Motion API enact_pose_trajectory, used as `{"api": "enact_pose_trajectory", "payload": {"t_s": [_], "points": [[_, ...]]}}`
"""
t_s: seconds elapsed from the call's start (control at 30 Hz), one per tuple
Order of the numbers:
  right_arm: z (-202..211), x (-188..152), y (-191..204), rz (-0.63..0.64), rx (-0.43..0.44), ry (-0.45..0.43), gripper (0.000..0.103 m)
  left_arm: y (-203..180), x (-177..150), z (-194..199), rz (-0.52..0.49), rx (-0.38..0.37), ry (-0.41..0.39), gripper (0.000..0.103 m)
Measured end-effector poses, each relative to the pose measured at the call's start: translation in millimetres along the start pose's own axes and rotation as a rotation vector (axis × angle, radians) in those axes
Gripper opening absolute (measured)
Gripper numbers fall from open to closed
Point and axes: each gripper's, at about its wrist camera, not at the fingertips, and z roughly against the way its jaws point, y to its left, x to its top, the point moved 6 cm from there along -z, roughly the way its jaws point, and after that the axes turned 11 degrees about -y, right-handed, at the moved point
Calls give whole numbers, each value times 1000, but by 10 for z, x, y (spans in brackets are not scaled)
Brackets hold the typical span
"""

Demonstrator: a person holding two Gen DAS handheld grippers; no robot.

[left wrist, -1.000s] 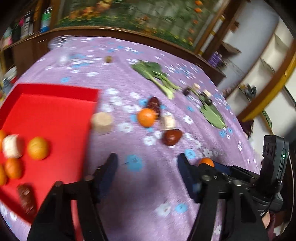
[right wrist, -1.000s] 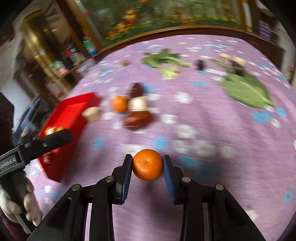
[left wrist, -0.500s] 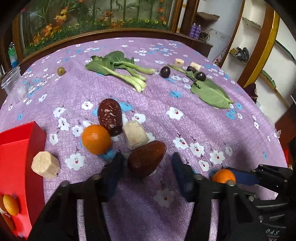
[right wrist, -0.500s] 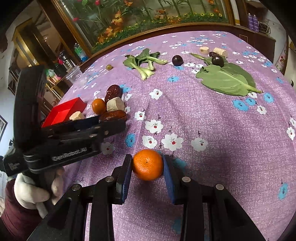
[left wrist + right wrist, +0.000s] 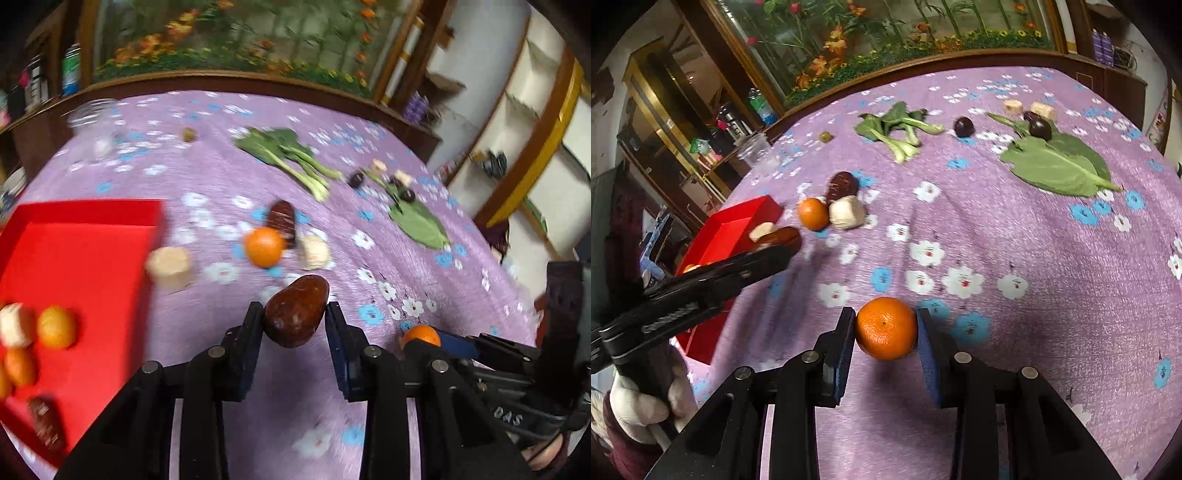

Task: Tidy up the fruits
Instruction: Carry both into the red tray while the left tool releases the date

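My left gripper is shut on a glossy brown date-like fruit and holds it above the purple flowered cloth, right of the red tray. The tray holds oranges, a pale chunk and a dark date. My right gripper is shut on an orange; it also shows at lower right in the left wrist view. On the cloth lie an orange, a dark date and two pale chunks.
Green bok choy, a large leaf, dark plums, small pale pieces and an olive lie farther back. A clear glass stands at the back left. Shelves ring the table.
My left gripper has closed on the brown fruit, lifted it and swung left toward the red tray. My right gripper still holds its orange in much the same place.
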Motion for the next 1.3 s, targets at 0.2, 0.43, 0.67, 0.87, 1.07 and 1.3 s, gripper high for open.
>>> {"api": "enact_pose_trajectory", "payload": {"t_s": [0.2,0.43,0.67,0.87,1.07,1.3], "points": [[82,44,334,50,40,-21,36,627,44,601,114,110,-95,31],[15,27,988,145,118,-11,36,1325,-106,973,221,235,-132,29],[-155,-50,1713,282,182,0,36,1545,-230,997,266,222,-131,29],[-459,-20,2030,308,184,29,36,1614,-282,1044,265,228,-135,29],[-866,-47,2298,380,136,65,36,1664,-279,1169,220,314,-158,46],[-1206,-112,2346,408,84,105,36,1725,-283,1258,177,368,-171,49]]}}
